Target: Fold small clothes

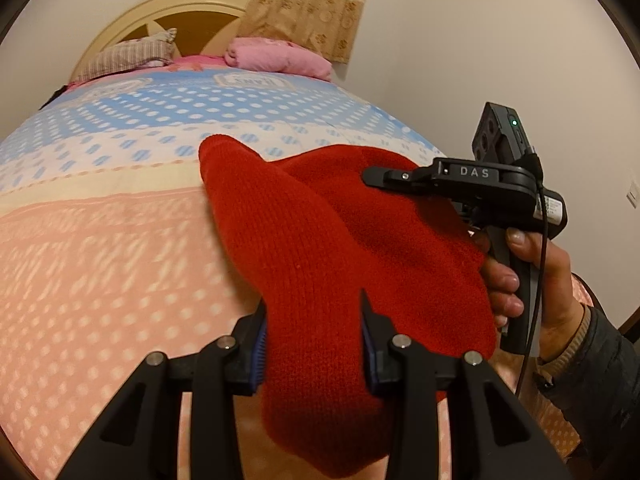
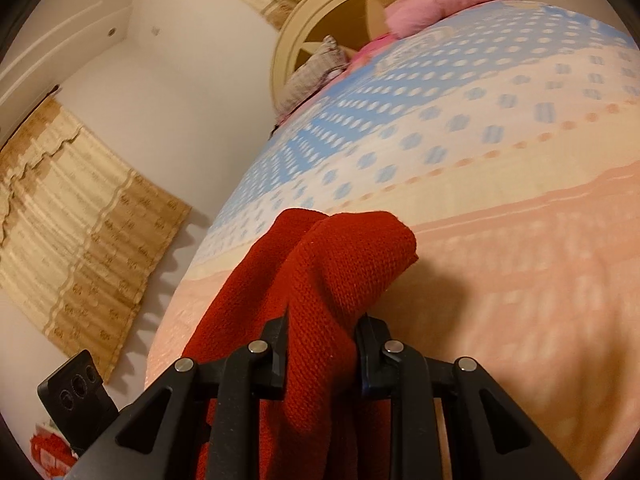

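A red knitted garment (image 1: 320,264) is held above the bed (image 1: 120,240), gripped at 2 places. In the left wrist view the left gripper (image 1: 312,344) is seen with its 2 fingers closed on a thick fold of the ribbed knit, the blue pads (image 1: 259,354) pressed against the wool. From there the cloth rises toward 12 o'clock into a rounded peak and spreads toward 3 o'clock as a broad, softly domed sheet.

Only this view shows the right gripper (image 1: 376,178) from outside: a black body marked "DAS", a green light on its upper block, a cable trailing down, and the right hand (image 1: 532,280) wrapped around the handle at 4 o'clock. Its tip lies against the red knit.

The right wrist view alone shows how that grip stands: the fingers (image 2: 280,356) are clamped on a bunched strip of the garment, which folds over itself into a blunt roll toward 12 o'clock. Part of the left gripper's black block is seen at 8 o'clock, above something red that is too blurred to name.

The bed cover is printed in bands of pink, cream and blue with pale dots. A pink folded blanket (image 1: 276,58), a checked pillow (image 1: 128,56) and a curved cream headboard (image 1: 180,12) lie at 12 o'clock, under patterned beige curtains (image 1: 304,4).
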Available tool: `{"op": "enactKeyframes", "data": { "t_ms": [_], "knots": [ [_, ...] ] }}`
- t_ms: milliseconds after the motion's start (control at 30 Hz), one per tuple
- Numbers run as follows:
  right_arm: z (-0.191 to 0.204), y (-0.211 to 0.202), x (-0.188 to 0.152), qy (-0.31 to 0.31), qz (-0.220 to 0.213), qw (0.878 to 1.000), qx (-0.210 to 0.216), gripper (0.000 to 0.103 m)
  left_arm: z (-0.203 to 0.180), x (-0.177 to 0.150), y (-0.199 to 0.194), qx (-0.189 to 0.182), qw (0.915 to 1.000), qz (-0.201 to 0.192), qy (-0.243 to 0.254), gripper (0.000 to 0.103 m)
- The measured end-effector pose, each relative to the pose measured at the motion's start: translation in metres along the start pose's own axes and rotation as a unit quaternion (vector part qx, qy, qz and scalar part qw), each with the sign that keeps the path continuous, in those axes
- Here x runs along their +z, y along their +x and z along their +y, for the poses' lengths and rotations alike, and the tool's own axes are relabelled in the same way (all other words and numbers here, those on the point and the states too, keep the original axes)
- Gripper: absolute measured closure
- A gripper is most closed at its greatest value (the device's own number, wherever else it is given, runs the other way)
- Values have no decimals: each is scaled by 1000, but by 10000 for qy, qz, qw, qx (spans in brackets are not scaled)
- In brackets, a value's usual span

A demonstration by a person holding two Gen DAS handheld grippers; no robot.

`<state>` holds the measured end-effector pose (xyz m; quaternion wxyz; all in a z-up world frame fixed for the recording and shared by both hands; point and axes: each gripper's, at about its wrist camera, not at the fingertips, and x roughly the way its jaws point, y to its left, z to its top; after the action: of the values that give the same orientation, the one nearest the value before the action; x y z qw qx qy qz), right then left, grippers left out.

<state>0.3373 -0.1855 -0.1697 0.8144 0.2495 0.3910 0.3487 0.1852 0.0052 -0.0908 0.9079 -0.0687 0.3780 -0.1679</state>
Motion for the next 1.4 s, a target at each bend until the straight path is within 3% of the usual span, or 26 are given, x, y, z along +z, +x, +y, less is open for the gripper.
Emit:
{"op": "enactKeyframes", "data": {
  "t_ms": [700,1167,1400],
  "knots": [
    [108,82,-32,-597,658,9930,783,80,53,-45,-75,855,9935,-534,-536,64],
    [171,134,-67,-1174,1131,9823,927,80,85,-86,-99,1469,9829,-655,-898,64],
    [177,154,-78,-1261,1310,9795,868,80,99,-106,-96,1544,9800,-561,-1121,64]
  ]
}}
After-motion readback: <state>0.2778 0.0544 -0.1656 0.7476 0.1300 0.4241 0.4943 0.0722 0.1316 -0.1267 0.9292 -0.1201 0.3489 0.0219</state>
